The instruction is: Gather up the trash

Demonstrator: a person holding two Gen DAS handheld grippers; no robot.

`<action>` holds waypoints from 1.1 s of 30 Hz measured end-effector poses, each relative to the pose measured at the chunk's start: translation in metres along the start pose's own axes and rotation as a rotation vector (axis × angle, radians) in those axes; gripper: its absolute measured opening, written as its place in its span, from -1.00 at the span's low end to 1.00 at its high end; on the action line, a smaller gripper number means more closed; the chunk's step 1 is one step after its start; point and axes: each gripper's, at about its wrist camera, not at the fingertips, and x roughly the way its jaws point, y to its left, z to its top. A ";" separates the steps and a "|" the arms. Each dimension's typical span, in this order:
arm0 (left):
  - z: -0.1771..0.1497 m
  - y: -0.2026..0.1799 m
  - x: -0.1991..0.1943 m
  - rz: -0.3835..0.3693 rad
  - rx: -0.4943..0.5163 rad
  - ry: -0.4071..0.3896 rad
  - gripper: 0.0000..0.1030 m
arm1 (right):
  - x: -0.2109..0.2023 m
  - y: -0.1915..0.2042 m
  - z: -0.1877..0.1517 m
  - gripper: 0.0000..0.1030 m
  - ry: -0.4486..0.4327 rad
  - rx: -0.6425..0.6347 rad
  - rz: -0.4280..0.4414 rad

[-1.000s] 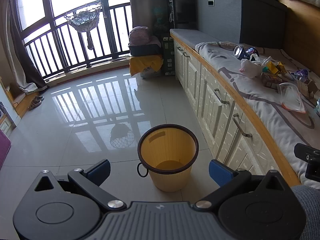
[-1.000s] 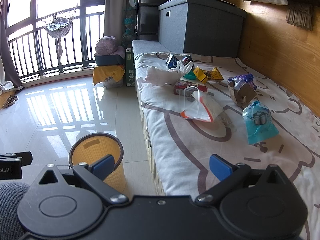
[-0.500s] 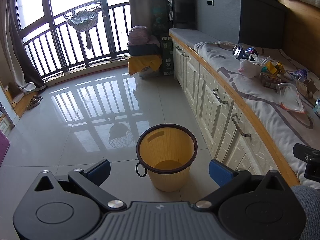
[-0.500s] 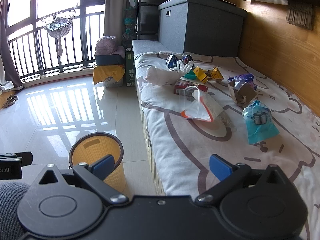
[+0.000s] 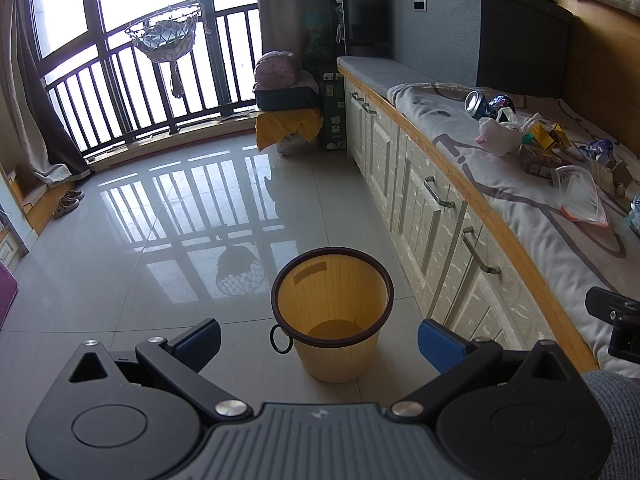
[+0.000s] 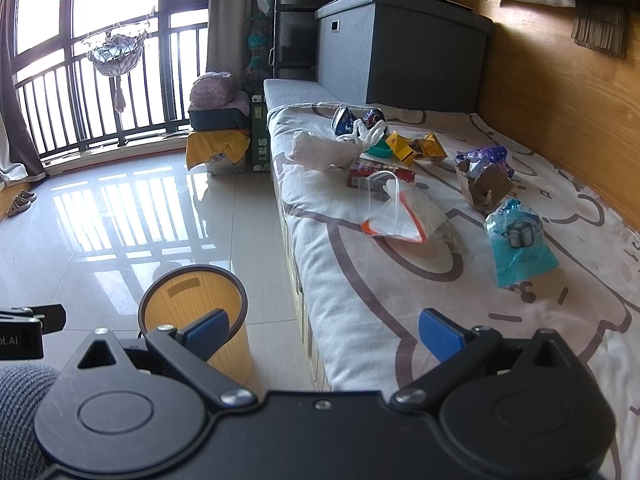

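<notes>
An empty yellow waste bin (image 5: 334,312) with a dark rim stands on the tiled floor beside the cabinet bench; it also shows in the right wrist view (image 6: 196,304). My left gripper (image 5: 320,344) is open and empty, just above and in front of the bin. My right gripper (image 6: 324,334) is open and empty over the bench's near edge. Trash lies on the sheet: a clear bag with an orange strip (image 6: 400,212), a blue packet (image 6: 518,242), a white plastic bag (image 6: 328,148), a torn brown carton (image 6: 486,184), yellow cartons (image 6: 416,148) and a can (image 5: 476,102).
White cabinet drawers with metal handles (image 5: 436,216) run under the bench. A grey storage box (image 6: 400,48) stands at the bench's far end. A yellow-draped stack (image 5: 286,120) sits by the balcony railing. The wooden wall (image 6: 560,100) borders the bench on the right.
The left wrist view has shifted slightly, so the bin sits a touch further left. The right gripper and the trash have not moved.
</notes>
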 end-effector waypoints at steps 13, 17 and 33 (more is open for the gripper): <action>0.002 -0.029 0.002 -0.004 0.000 -0.004 1.00 | -0.001 -0.002 0.000 0.99 -0.005 0.009 -0.002; -0.001 -0.049 0.007 -0.006 0.008 -0.013 1.00 | -0.001 -0.004 0.000 0.99 0.001 0.021 -0.001; 0.019 -0.043 -0.008 0.007 0.070 -0.067 1.00 | -0.010 -0.030 0.012 1.00 -0.032 0.100 0.004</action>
